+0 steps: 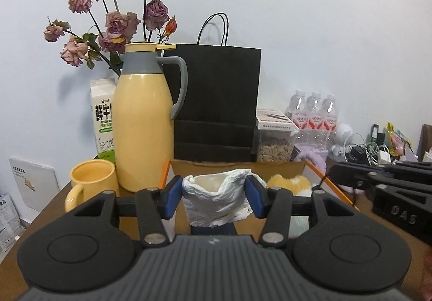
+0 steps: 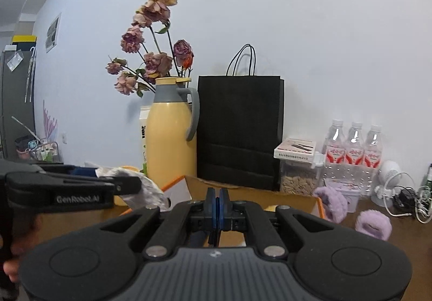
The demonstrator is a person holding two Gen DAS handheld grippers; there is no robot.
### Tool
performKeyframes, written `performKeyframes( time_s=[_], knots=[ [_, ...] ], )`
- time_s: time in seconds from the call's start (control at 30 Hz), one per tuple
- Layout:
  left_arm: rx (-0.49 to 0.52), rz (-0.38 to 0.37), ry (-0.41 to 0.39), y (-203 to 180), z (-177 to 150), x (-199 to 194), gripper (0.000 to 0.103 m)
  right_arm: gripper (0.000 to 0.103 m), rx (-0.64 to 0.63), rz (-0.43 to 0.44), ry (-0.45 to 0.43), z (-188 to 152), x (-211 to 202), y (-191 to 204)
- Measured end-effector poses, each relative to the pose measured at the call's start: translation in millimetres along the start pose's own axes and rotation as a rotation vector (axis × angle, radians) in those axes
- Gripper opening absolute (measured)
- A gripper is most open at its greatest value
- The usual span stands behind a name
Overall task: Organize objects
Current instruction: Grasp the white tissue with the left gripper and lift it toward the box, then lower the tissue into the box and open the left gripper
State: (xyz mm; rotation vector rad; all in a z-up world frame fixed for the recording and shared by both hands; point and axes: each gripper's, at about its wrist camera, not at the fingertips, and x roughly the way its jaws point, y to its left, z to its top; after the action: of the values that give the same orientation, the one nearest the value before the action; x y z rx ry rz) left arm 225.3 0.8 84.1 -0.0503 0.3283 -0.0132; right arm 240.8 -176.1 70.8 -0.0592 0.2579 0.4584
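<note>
Fingers (image 1: 172, 199) of the left gripper (image 1: 214, 197) are gripping a crumpled white bag (image 1: 216, 198) over the cardboard box (image 1: 237, 167) mid-bench; right gripper (image 2: 216, 205) fingers are pinching together, holding nothing.

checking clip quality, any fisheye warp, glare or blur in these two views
Left wrist view: dark lens corners, sharp on the crumpled white plastic bag. Right wrist view: wall edge bows at left, glints on the clear water bottles, side of the left gripper slightly soft.
</note>
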Motion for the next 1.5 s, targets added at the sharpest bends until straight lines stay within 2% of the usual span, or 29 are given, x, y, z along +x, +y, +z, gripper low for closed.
performKeyframes(
  time_s=[0.27,0.47,0.63,0.83,0.9,0.93,0.97,1.0,1.07,1.1,1.17,1.23,1.33,1.5],
  knots=[
    [-0.028,0.021,0.016,3.7,0.6,65.0,0.052,0.002,0.040,0.018,0.052,-2.9,75.4,-22.8],
    [0.020,0.030,0.068,4.5,-8.7,107.5,0.052,0.002,0.029,0.029,0.148,-18.7,125.7,-35.3],
    [0.070,0.039,0.056,2.6,-20.3,120.8,0.053,0.002,0.024,0.003,0.225,-34.6,143.8,-45.4],
    [0.121,0.043,0.018,-6.8,-28.8,115.2,0.066,0.006,0.009,-0.048,0.272,-47.2,144.1,-53.5],
    [0.128,0.046,0.020,-8.1,-31.6,114.8,0.083,0.009,0.005,-0.064,0.274,-49.1,141.6,-56.3],
    [0.127,0.045,0.017,-8.0,-32.3,114.3,0.089,0.013,0.002,-0.072,0.277,-49.7,140.5,-57.6],
    [0.127,0.047,0.013,-7.4,-33.3,113.5,0.099,0.022,0.001,-0.077,0.280,-50.4,138.9,-58.7],
    [0.127,0.054,0.008,-6.9,-34.4,112.4,0.103,0.029,0.001,-0.082,0.280,-50.8,137.4,-59.9],
    [0.125,0.066,-0.004,-5.6,-35.9,109.7,0.103,0.059,-0.002,-0.093,0.276,-50.6,134.0,-61.2],
    [0.122,0.067,-0.003,-4.8,-36.5,108.9,0.103,0.065,-0.003,-0.098,0.272,-50.1,132.0,-61.7],
    [0.114,0.067,0.000,-2.9,-37.4,107.9,0.103,0.091,-0.001,-0.103,0.262,-49.0,128.1,-61.8],
    [0.105,0.071,-0.001,-1.5,-37.9,107.0,0.103,0.097,0.001,-0.115,0.253,-47.8,125.3,-61.9],
    [0.098,0.073,-0.005,-0.7,-37.6,105.4,0.103,0.102,0.002,-0.117,0.251,-46.1,122.2,-61.7],
    [0.088,0.072,-0.020,-0.1,-38.3,100.4,0.103,0.103,-0.011,-0.120,0.245,-45.4,118.1,-58.9]
  ],
)
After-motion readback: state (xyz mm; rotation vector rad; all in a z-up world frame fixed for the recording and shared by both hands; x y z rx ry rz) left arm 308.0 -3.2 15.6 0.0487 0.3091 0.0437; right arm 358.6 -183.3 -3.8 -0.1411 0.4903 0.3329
